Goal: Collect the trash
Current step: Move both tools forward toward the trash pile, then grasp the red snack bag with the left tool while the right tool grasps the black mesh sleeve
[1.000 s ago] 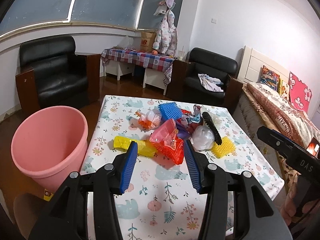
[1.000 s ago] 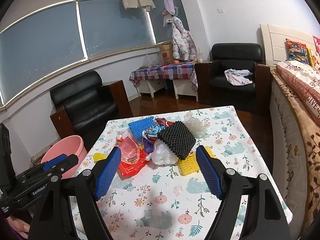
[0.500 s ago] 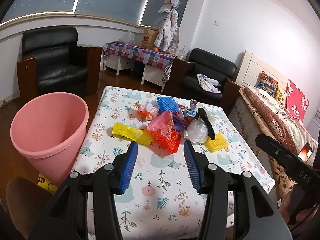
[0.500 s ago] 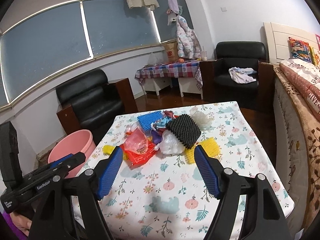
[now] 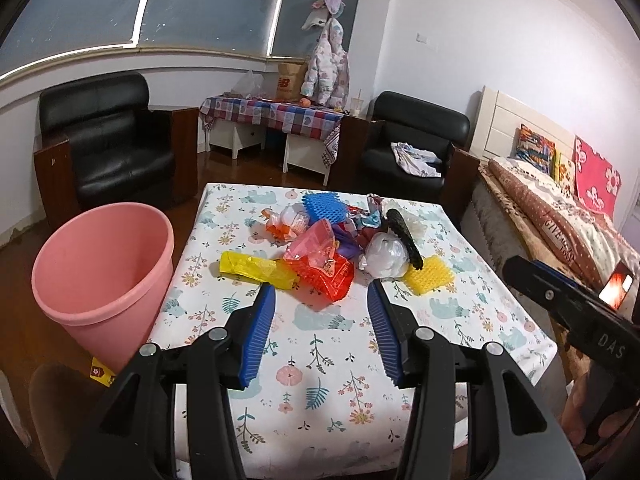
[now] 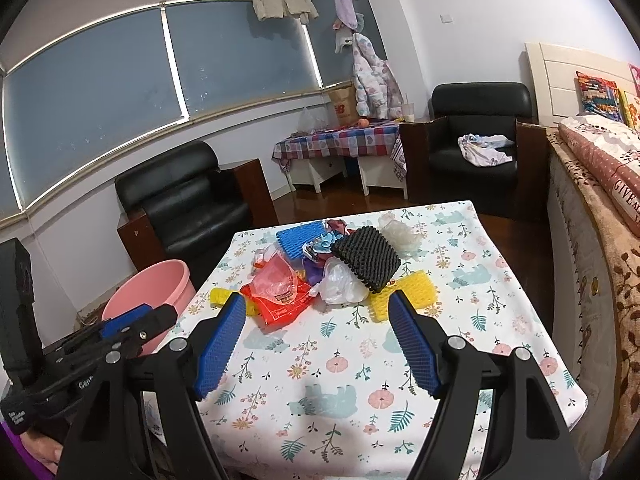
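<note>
Table (image 5: pixel 320 360), floral-and-bear print cloth, bearing one heap of trash at its far half. Heap contents: red plastic bag (image 5: pixel 324 268) at the near edge, with a translucent pink bag crumpled on top; yellow wrapper (image 5: pixel 256 266) lying just beside it on the left; white crumpled bag (image 5: pixel 386 258) to the right; black foam net (image 6: pixel 366 258) leaning across the white bag; yellow foam net (image 5: pixel 428 276) touching the black one at the right; blue foam net (image 5: pixel 324 208) at the back of the heap. Pink bin (image 5: pixel 102 276) — on the floor against the table's left side, upright. Left gripper (image 5: pixel 322 336): blue pads spread apart, nothing between them, held over the table short of the heap. Right gripper (image 6: pixel 316 344): pads spread wider, likewise gripping nothing — near the heap, not touching it.
</note>
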`<action>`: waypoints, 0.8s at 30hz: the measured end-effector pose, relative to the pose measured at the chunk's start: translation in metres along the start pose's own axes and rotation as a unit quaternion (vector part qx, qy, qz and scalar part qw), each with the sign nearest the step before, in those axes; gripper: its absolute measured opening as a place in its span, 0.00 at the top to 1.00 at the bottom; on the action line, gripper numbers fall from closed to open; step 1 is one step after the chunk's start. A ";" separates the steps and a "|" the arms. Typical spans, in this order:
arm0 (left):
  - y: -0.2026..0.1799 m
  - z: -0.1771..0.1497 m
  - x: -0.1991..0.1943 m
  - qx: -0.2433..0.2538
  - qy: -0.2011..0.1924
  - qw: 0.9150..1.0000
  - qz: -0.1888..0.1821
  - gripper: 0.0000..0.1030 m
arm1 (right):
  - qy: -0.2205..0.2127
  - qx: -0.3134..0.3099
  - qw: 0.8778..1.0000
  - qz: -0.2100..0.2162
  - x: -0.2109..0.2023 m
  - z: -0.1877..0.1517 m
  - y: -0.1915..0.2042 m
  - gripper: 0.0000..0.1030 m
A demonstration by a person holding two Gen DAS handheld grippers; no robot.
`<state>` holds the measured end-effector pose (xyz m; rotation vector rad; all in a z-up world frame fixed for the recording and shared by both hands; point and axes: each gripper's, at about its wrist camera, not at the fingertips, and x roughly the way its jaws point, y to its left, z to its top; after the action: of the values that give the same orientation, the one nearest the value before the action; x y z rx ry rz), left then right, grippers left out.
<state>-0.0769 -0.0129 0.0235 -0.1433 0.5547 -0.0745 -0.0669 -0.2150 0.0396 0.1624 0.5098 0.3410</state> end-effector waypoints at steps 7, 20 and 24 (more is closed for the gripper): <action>-0.001 -0.003 0.011 0.005 0.016 1.000 -0.008 0.53 | 0.015 0.004 1.000 0.003 0.011 0.000 -0.004 0.29; 0.014 0.021 0.080 0.014 0.071 0.997 -0.016 0.53 | 0.070 0.016 0.997 0.007 0.089 0.019 -0.028 0.33; 0.012 0.029 0.110 0.037 0.082 0.996 -0.009 0.53 | 0.095 0.016 0.995 0.008 0.122 0.030 -0.035 0.34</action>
<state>0.0315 -0.0096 -0.0110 -0.0695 0.7136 -0.1253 0.0575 -0.2056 0.0020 0.1659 0.7028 0.3656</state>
